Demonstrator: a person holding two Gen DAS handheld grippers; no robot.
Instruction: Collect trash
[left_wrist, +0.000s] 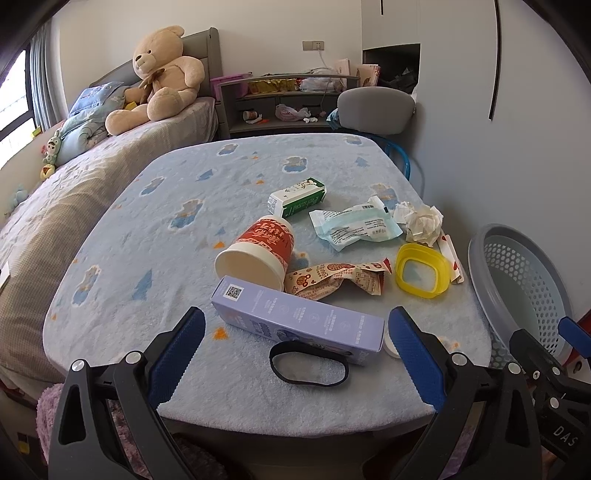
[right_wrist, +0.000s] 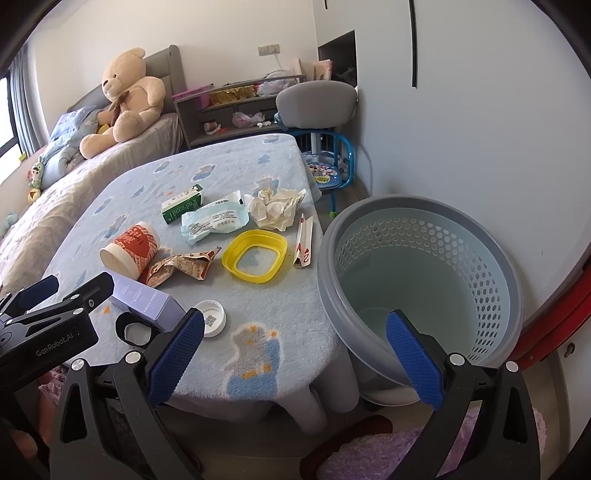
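A: Where did the trash lie?

B: On the worktop (left_wrist: 155, 229), all placed relative to the yellow ring (left_wrist: 423, 270): a red paper cup (left_wrist: 258, 251) on its side to the left; a snack wrapper (left_wrist: 336, 279) between cup and ring; a mask packet (left_wrist: 354, 225) and green carton (left_wrist: 297, 197) beyond; crumpled tissue (left_wrist: 424, 221) just behind; a lilac box (left_wrist: 299, 323) and black band (left_wrist: 308, 363) nearer the cameras.

A: And the bin?

B: The grey basket (right_wrist: 424, 280) stood right of the ring, off the worktop (nothing visible inside).

A: The tools?

B: The left hand-held gripper (left_wrist: 295, 362) was spread, straddling the lilac box without touching; the right hand-held gripper (right_wrist: 295, 360) was spread too, holding nothing.
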